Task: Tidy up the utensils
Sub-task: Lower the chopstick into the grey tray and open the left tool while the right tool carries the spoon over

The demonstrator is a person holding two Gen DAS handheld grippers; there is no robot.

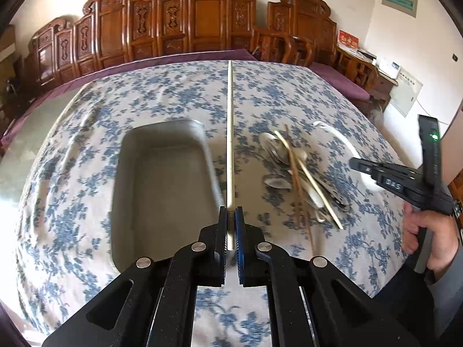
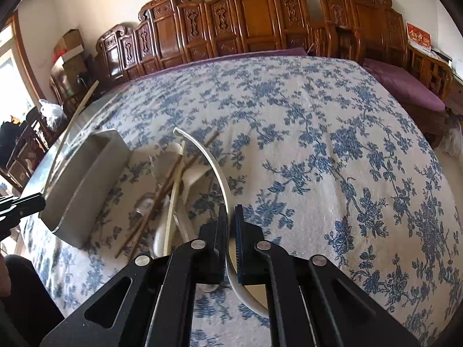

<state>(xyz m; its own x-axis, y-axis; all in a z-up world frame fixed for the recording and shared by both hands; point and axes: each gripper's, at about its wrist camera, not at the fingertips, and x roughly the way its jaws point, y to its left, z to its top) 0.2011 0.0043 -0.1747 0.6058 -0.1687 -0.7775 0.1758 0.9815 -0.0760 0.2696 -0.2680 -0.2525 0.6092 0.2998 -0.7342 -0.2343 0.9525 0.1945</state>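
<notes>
Carved wooden benches (image 1: pixel 202 26) with purple cushions (image 2: pixel 405 84) line white walls (image 1: pixel 376 14) in daylight.

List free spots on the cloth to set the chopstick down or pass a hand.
The grey tray is bare inside. Open tablecloth runs right of the white plate and beyond it to the far edge. It is crowded between tray and plate, where the utensil pile lies. The left gripper holds the chopstick; the right gripper clamps the plate rim.
</notes>
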